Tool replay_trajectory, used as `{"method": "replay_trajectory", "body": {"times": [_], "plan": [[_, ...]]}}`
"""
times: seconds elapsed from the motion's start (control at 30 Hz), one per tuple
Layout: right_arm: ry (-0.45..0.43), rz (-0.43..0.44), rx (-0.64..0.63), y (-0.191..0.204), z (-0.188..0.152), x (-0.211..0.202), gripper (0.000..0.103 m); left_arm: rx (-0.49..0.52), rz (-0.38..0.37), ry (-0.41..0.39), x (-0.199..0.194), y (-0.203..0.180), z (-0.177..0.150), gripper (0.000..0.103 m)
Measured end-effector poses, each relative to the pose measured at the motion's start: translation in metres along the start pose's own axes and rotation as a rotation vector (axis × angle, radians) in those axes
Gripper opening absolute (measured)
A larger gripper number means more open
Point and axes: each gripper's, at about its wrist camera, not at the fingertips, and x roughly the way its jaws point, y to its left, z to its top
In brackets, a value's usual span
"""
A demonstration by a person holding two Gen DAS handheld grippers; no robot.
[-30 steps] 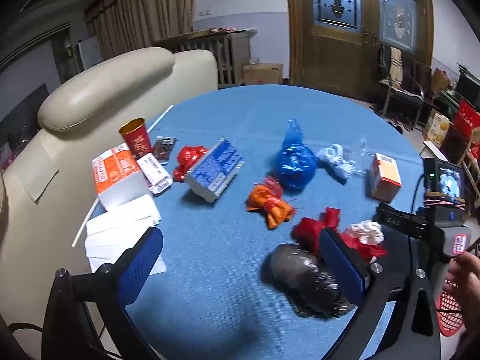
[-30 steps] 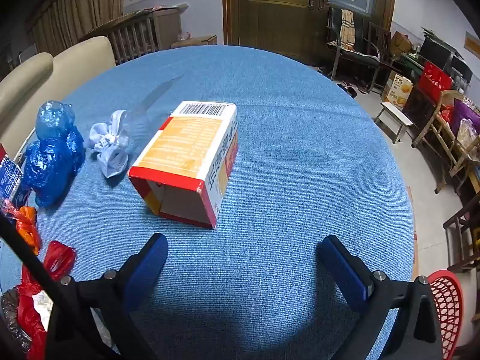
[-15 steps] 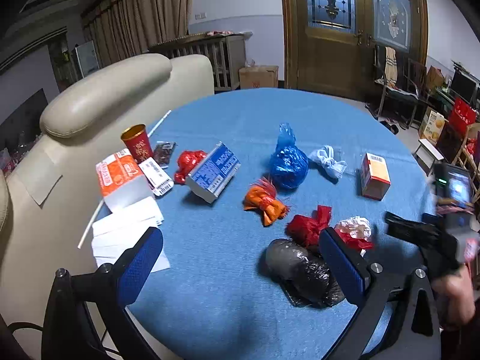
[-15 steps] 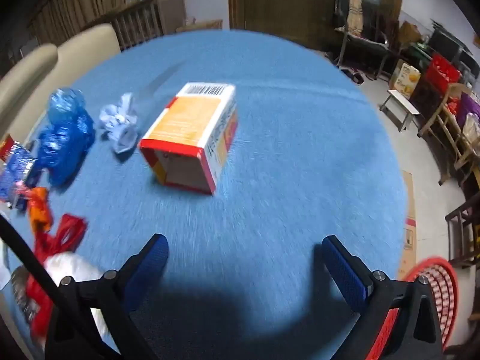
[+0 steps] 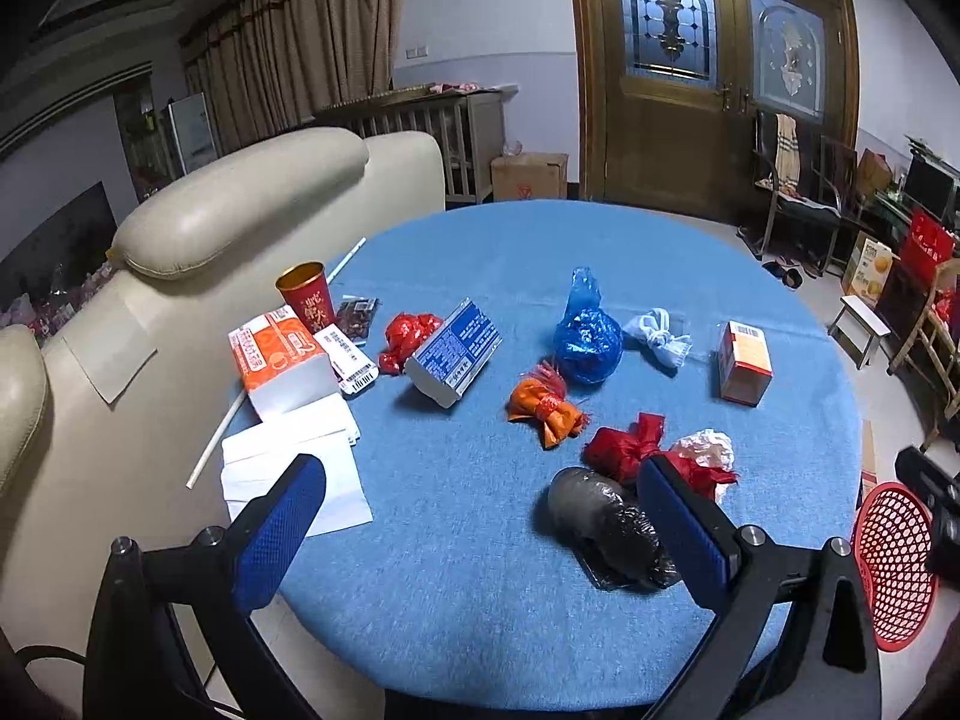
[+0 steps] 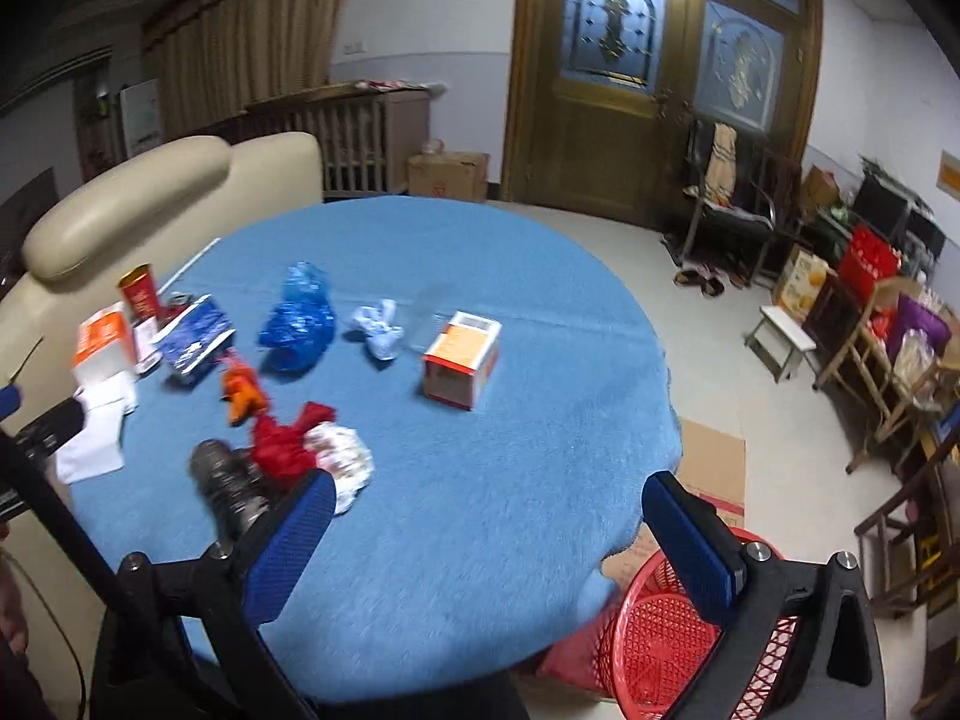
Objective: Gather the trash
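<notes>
On the round blue table [image 5: 480, 540], trash lies beside a cream sofa [image 5: 240, 204].

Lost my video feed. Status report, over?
Left gripper open, empty. Right gripper open, empty. Trash on table; red basket beside it. Nothing blocking.

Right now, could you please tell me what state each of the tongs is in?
Left tongs: open, holding nothing.
Right tongs: open, holding nothing.

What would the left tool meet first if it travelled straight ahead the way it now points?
Probably the bare blue tablecloth; the crumpled orange plastic bag lies further along that line. Depth is uncertain.
</notes>
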Motion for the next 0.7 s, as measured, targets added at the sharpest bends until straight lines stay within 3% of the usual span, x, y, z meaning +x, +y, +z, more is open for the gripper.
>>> {"method": "replay_trajectory", "body": {"times": [0.33, 0.7], "plan": [[-0.034, 0.063, -0.021, 0.022, -0.003, -0.021, 0.103, 0.013, 0.026, -0.015, -0.005, 0.003, -0.007, 0.103], [0.002, 0.074, 0.001, 0.021, -0.006, -0.006, 0.103, 0.013, 0.037, 0.020, 0.009, 0.003, -0.015, 0.103]]}}
